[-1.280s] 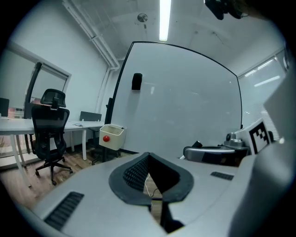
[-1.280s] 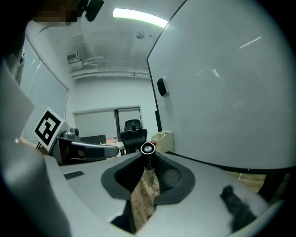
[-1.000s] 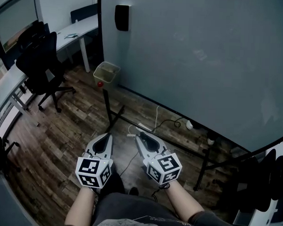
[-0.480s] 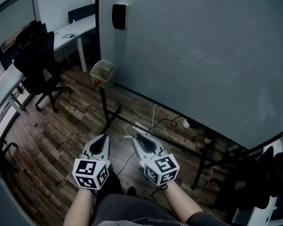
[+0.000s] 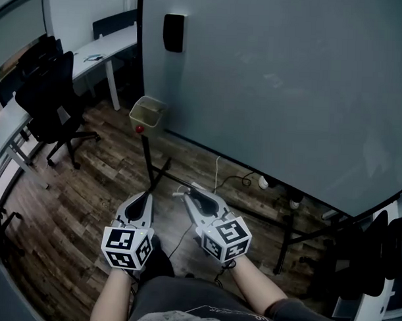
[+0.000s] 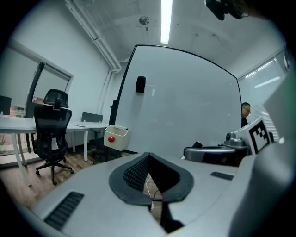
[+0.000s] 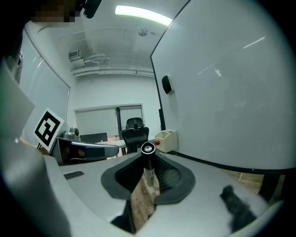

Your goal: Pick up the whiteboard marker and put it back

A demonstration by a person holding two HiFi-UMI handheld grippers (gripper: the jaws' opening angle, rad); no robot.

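Wood-plank flooring (image 5: 88, 179) runs beneath a large pale whiteboard on a black stand (image 5: 289, 94). Left of the whiteboard stands a black office chair (image 5: 48, 98), and a beige plastic box (image 5: 147, 114) hangs at its lower left corner. In front of the whiteboard, the left gripper (image 5: 142, 199) has its jaws pressed together, empty. The right gripper (image 5: 188, 197) pinches a slim, dark-capped whiteboard marker (image 7: 148, 162).

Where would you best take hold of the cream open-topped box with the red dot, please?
A side wall of the cream open-topped box at its rim, coming from above: the top is open, so one tool jaw could probably go inside, one outside.
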